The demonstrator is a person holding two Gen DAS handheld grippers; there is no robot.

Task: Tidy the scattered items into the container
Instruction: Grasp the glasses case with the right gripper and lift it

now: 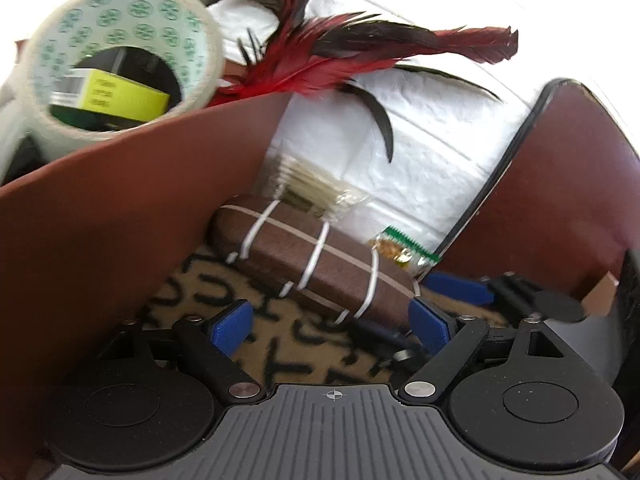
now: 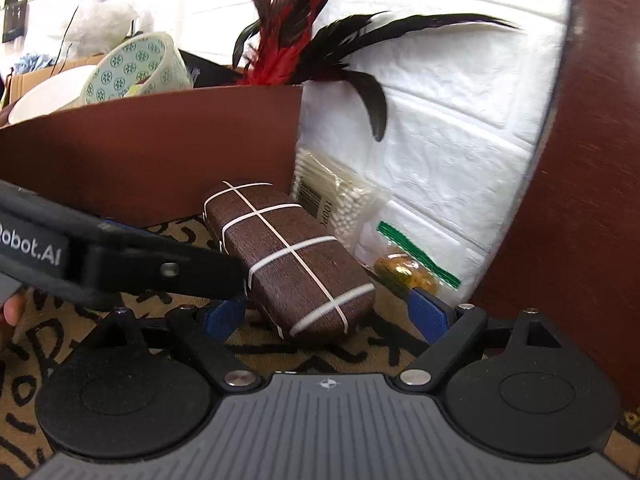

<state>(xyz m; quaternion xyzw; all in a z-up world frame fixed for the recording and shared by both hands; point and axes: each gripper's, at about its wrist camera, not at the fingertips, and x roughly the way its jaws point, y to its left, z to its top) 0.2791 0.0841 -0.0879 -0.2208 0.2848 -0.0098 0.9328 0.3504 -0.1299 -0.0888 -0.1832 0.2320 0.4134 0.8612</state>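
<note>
Both tongs stand wide with nothing pressed between their blue pads. The left tongs [image 1: 331, 322] hover over a tan cloth with black marks [image 1: 280, 352], the end of one brown case [image 1: 316, 268] lying between the pads without touching them. The right tongs [image 2: 329, 314] frame that same case's near end, again with a gap on each side. In the right wrist view the left tongs' black finger reaches in from 9 o'clock, its tip right at the case's side; contact I cannot tell.

The brown case is banded by white elastic cords: three crossbands and one lengthwise. At 12 o'clock from it lies one clear packet of cotton swabs [image 2: 340, 200], and at 3 o'clock one small zip bag with a green strip [image 2: 412, 268] holding something golden. Both lean on a white embossed panel [image 2: 440, 120].

At 10 o'clock rises the brown container [image 2: 160, 152], its wall just beside the case. Inside or above its rim show one roll of clear tape [image 1: 120, 52], one yellow box [image 1: 120, 96] seen through the roll's hole, and one bunch of red and black feathers [image 1: 340, 52]. A second brown surface [image 2: 592, 160] stands at 3 o'clock.
</note>
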